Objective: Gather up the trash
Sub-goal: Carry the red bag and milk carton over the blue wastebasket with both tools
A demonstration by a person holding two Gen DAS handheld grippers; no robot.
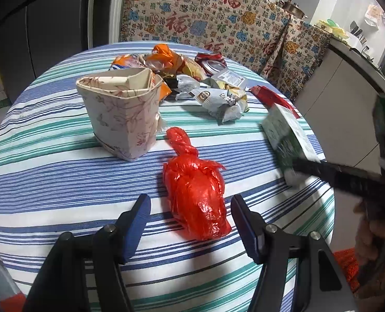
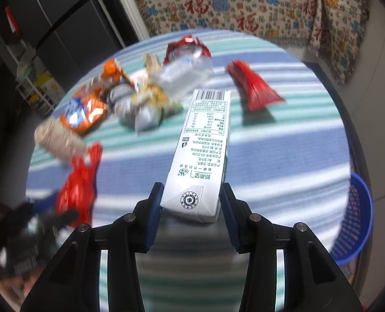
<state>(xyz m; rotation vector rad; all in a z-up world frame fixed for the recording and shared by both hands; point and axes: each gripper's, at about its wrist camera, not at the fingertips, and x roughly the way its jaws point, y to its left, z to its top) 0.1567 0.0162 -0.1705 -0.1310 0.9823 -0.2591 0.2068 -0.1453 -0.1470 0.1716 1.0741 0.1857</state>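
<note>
White milk carton point(image 2: 201, 153) lying flat; knotted red bag point(image 1: 196, 195) nearby; wrappers point(image 1: 219, 98), seemingly crumpled.

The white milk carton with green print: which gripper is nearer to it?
Right. The right gripper has the white milk carton between its fingers; the left gripper is apart, around the red knotted plastic bag.

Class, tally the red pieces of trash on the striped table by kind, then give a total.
Knotted plastic bag: 1
Flat packet: 1
Crushed can: 1
Total: 3
</note>
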